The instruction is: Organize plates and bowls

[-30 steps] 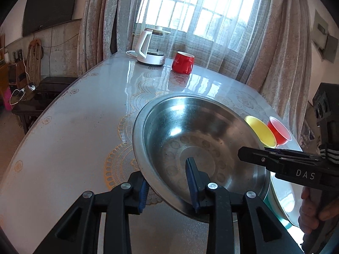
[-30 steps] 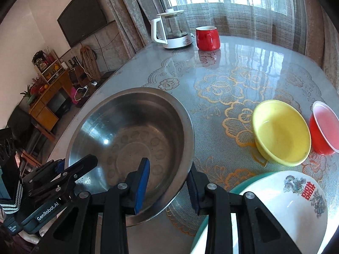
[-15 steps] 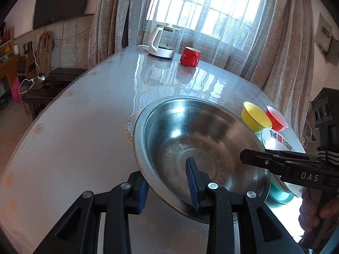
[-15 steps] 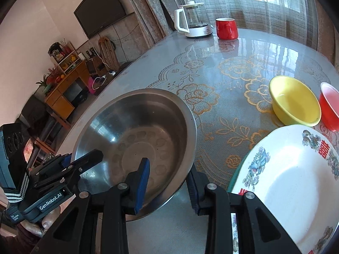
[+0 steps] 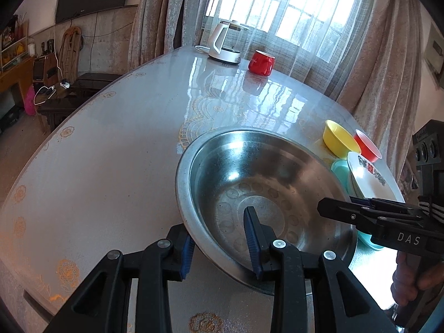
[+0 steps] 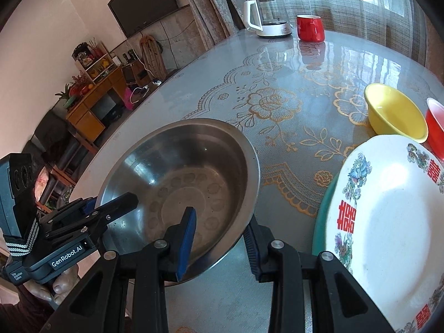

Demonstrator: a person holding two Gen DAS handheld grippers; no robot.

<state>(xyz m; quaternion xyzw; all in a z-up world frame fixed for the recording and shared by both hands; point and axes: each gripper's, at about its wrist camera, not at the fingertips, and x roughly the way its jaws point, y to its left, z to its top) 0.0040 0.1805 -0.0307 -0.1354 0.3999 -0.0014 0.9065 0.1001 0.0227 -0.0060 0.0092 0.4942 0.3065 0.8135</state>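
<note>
My left gripper straddles the near rim of the steel basin: one blue pad outside the wall, the other inside against the sloping metal, jaws set wide with the rim pinched between them. My right gripper does the same on the opposite side of the basin's rim, one pad inside the bowl, the other under the outer lip. In each view the other gripper shows clamped across the basin from mine, so the basin is held by both tools at two points of its rim. Whether its base touches the table I cannot tell; it tilts a little in the left view.

To the right of the basin, just beside it, a white patterned plate lies on a teal plate, whose edge sits near my right outer pad. Beyond that stack from the basin stand a yellow bowl and a red bowl, touching or nearly so. Left of the basin and beyond it the tabletop is open up to the kettle and red mug, well apart at the window end. The table edge runs close under both tools.

My left hand grips its handle from below, fingers curled; my right hand likewise holds its handle low, fingers levelled toward the basin.
</note>
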